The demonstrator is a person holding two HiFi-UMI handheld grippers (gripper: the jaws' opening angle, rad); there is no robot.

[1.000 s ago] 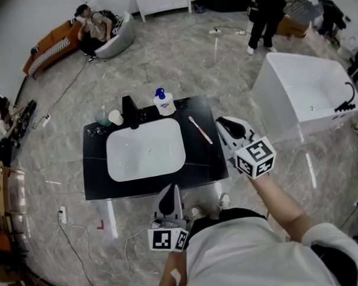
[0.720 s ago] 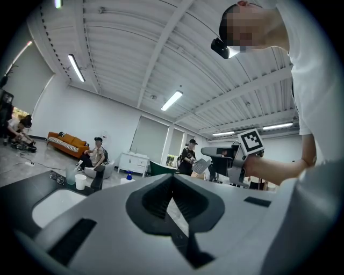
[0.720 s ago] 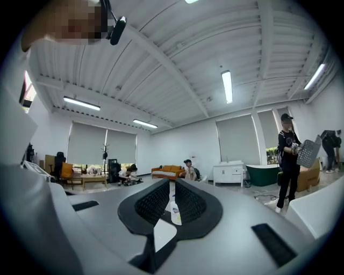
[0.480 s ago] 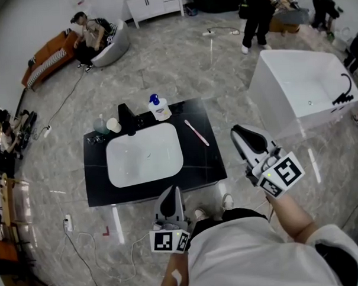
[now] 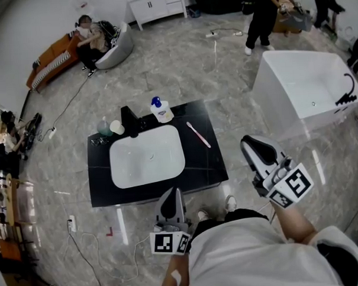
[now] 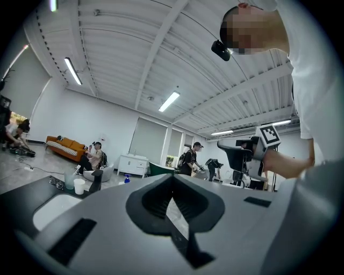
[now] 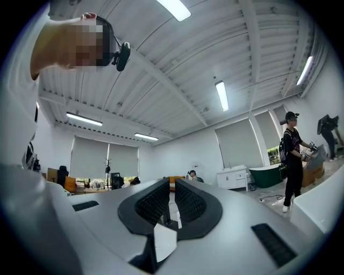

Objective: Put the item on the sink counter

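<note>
Head view: right gripper (image 5: 257, 148) withdrawn farther from counter (image 5: 212, 163).

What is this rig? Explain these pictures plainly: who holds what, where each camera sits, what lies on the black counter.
No robot here: a person holds a two-jaw tool in each hand, the left gripper and the right gripper. The head view looks down from the person's head; each gripper view looks along that tool's own jaws. Both pairs of jaws are closed with nothing between them. On the black sink counter, around the white basin, are a pink toothbrush, a pump bottle, a cup and a black faucet.
</note>
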